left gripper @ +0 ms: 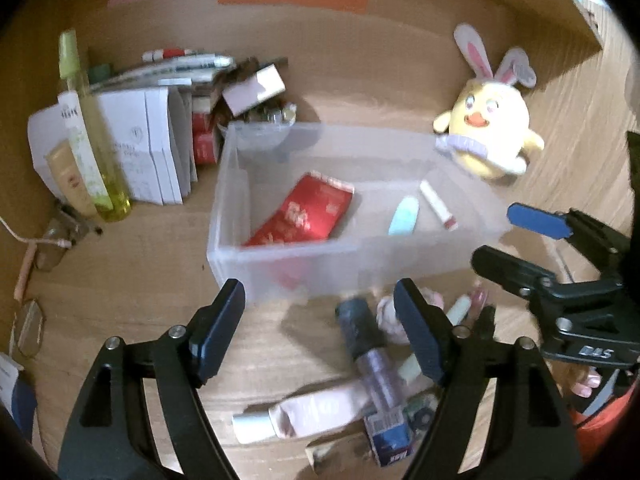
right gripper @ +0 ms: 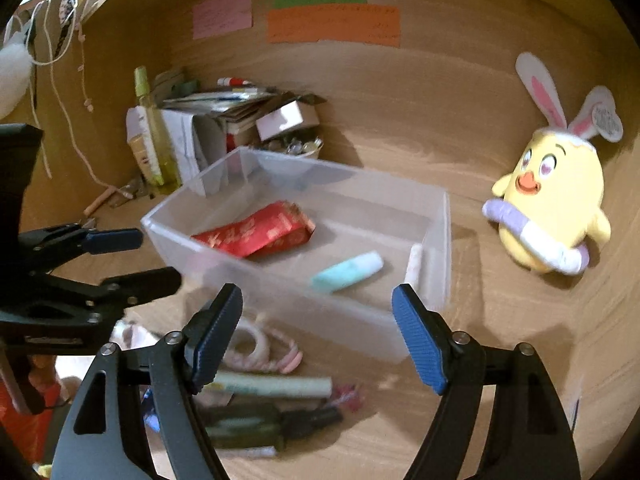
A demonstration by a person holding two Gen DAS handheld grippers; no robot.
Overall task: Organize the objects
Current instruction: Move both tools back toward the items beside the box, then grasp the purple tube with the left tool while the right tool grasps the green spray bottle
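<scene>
Clutter covers the wooden desk we work over; our left gripper hangs spread wide with nothing between its fingers, just short of the clear plastic box; our right gripper is likewise wide open and empty, near the box's front wall; in the left view we see the right gripper's blue-tipped fingers at the box's right end, parted and holding nothing; inside the box lie a red packet, a pale blue tube and, by the right wall, a small white stick; on the desk in front of the box sit a dark-capped bottle, a pink tube, a small blue carton and a pink coiled band, all crowded together; a yellow chick toy with rabbit ears stands well apart to the right; white boxes and a tall yellow-green bottle stand at the back left
</scene>
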